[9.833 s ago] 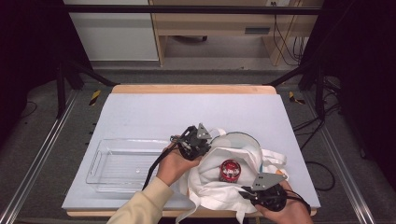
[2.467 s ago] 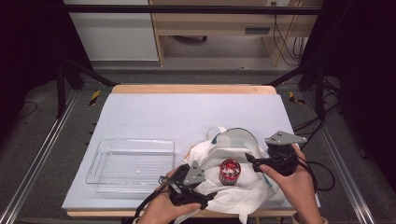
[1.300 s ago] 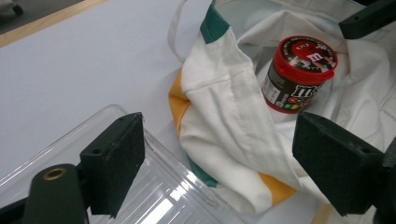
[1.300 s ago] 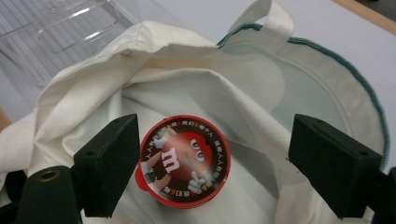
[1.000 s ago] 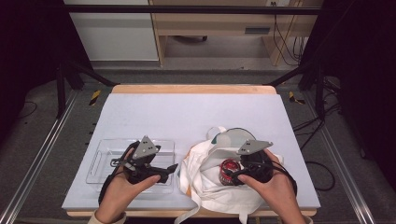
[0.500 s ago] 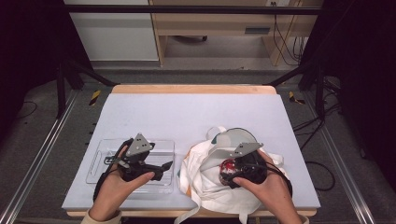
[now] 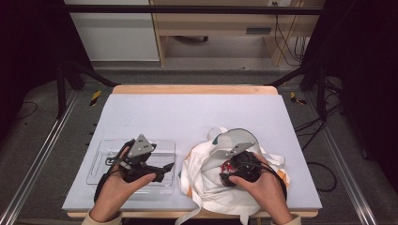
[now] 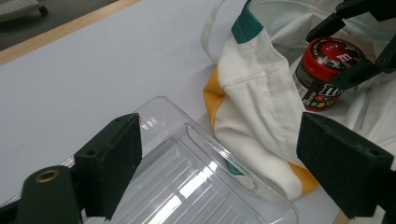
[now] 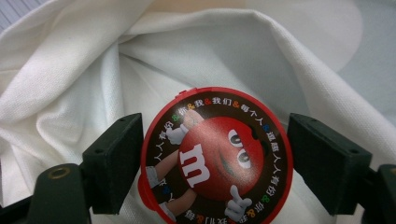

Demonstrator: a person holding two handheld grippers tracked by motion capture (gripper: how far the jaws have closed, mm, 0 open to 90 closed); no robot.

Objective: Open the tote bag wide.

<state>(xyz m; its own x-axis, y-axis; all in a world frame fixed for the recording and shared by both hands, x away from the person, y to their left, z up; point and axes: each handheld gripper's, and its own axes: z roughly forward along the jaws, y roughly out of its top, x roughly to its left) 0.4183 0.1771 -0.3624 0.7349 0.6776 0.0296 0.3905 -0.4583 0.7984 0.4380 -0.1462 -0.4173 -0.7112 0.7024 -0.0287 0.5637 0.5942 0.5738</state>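
**Red candy tub about to be taken out of the cloth bag**

Grey floor and dark frame rails surround a pale table (image 7: 197, 112) in the high view. On its near right lies a crumpled white cloth bag (image 7: 211, 187) with its mouth open. The right gripper (image 7: 228, 172) reaches down into that mouth, where a bit of the red candy tub (image 7: 228, 168) peeks out beside it. On the near left sits a clear plastic tray (image 7: 101, 154), and the left gripper (image 7: 166, 167) hovers over it, holding nothing.

From the left gripper view, its jaws stand wide apart above the tray's corner (image 8: 196, 140). Beyond the folded bag edge (image 8: 252, 93), the tub (image 8: 327, 70) stands upright in the bag, with the other gripper's jaws on either side of it.

From the right gripper view, the tub's round lid (image 9: 217, 156) sits squarely between the jaws. They have just been closing in, yet a thin gap remains on each side, so the grip is not made.

By my reading, the bag is opened and the tub is lined up. Clamping, lifting it clear of the cloth and setting it down, likely in the empty tray, are left.
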